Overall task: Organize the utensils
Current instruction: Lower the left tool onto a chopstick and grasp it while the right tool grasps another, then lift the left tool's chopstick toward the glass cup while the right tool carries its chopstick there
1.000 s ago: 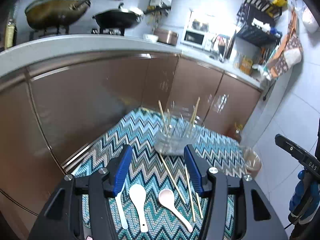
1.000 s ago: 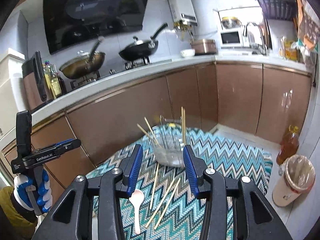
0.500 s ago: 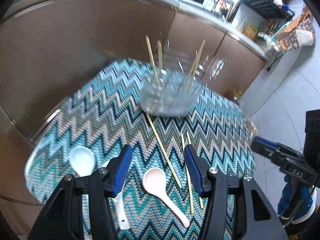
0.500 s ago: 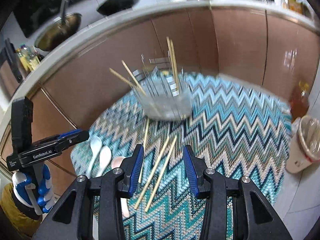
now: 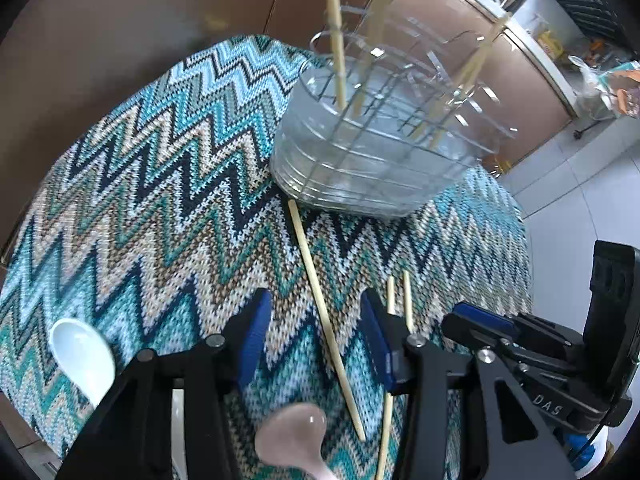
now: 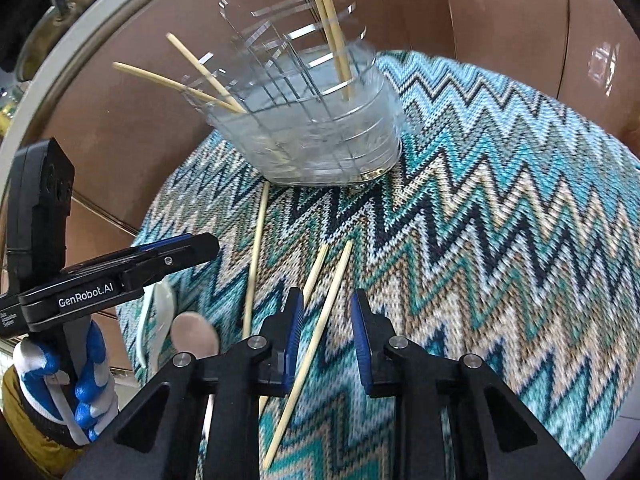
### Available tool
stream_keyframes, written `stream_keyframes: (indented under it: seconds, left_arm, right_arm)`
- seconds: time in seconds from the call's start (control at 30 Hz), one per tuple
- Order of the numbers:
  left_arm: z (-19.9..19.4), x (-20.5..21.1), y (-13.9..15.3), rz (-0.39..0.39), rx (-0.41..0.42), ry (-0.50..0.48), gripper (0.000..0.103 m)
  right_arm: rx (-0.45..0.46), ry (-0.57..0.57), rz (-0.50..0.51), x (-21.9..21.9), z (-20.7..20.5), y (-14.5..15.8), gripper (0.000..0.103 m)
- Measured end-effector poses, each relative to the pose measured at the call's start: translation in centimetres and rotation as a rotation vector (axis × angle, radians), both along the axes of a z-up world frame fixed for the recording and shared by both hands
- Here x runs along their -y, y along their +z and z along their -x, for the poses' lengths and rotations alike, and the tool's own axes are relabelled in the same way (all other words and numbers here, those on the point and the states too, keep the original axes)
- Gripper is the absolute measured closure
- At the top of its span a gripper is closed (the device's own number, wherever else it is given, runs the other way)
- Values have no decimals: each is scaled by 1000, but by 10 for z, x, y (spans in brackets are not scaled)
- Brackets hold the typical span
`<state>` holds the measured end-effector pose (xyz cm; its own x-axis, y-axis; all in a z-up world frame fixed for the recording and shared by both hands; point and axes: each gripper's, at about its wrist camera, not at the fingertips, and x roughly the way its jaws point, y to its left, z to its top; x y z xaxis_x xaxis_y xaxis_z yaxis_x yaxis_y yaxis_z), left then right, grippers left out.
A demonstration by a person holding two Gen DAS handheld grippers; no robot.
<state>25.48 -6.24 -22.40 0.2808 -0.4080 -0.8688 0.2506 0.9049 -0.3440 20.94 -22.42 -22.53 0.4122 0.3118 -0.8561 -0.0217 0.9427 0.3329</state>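
A clear plastic utensil holder (image 5: 376, 152) (image 6: 320, 132) stands on the zigzag cloth with several chopsticks upright in it. Three loose chopsticks lie on the cloth. My left gripper (image 5: 312, 320) is open low over the cloth, with one long chopstick (image 5: 324, 320) running between its fingers. My right gripper (image 6: 326, 312) is open over a pair of chopsticks: one (image 6: 316, 336) lies between its fingers, the other (image 6: 316, 272) passes under its left finger. A pink spoon (image 5: 296, 436) and a white spoon (image 5: 82, 356) lie near the left gripper.
The round table with the zigzag cloth (image 5: 160, 184) stands against brown kitchen cabinets (image 6: 500, 20). The right gripper shows in the left wrist view (image 5: 520, 344); the left gripper and a gloved hand show in the right wrist view (image 6: 100, 280). Tiled floor (image 5: 580, 184) lies beyond.
Both grippers have dropped low and forward toward the cloth, each still open. The holder now looms closer and the loose chopsticks now lie between the fingers.
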Motion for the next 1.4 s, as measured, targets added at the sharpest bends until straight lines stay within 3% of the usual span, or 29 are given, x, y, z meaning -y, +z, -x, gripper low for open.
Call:
stream_keyframes:
  seconds: [0.4, 0.57, 0.73, 0.9, 1.1, 1.4]
  left_arm:
    - [-19, 22, -28, -33, -53, 6, 83]
    - [-20, 32, -37, -48, -57, 26, 95]
    - [-14, 27, -36, 53, -44, 88, 96]
    - [5, 12, -13, 143, 21, 113, 98]
    - [42, -6, 34, 215, 145, 113, 98]
    - [104, -33, 111, 241, 353, 121, 98]
  right_arm:
    - [-95, 36, 59, -11, -44, -39, 80]
    - [-92, 35, 67, -14, -50, -43, 92]
    - [-68, 22, 31, -3, -38, -36, 94]
    - [0, 25, 28, 0, -13, -14, 94]
    - [122, 15, 54, 6, 29, 35, 95]
    - [291, 30, 126, -12, 97, 105, 97]
